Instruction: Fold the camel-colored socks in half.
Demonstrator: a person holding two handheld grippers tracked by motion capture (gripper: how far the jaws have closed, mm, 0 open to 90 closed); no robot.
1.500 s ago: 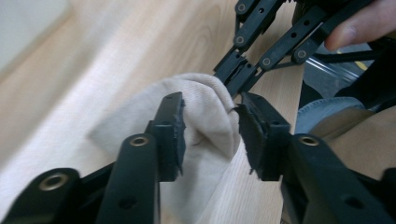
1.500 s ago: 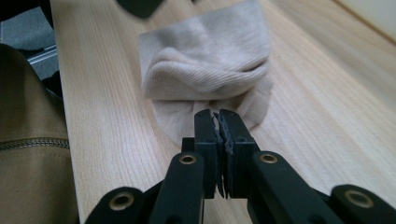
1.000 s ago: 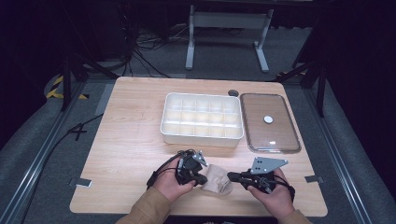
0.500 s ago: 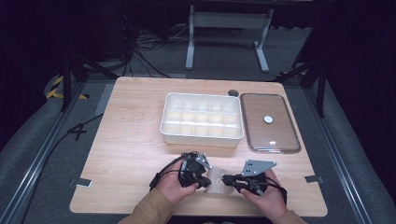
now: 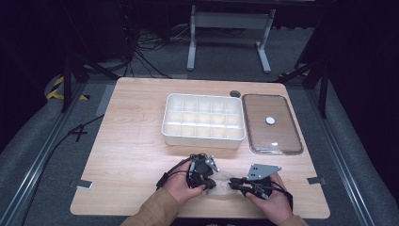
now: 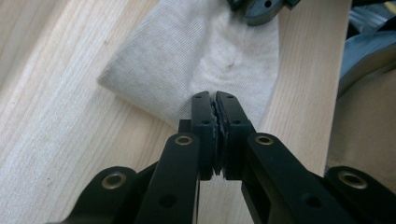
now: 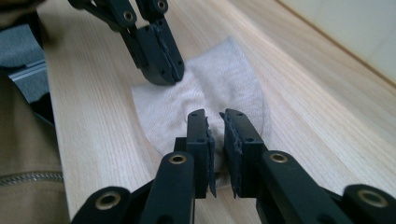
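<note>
Your left gripper [image 5: 210, 184] is clamped on the near edge of the white cloth [image 6: 201, 56], which lies flat at six o'clock by the table's near edge; your right gripper [image 5: 234, 182] has just been opening, its jaws slightly parted over the cloth's other edge, pads not pressing; bare wooden table [image 5: 131, 155] spreads toward nine o'clock; at twelve sits the white compartment tray [image 5: 203, 139], the clear lid [image 5: 273, 141] just beside it at two; beyond, dark floor, cables [image 5: 141, 61].
</note>
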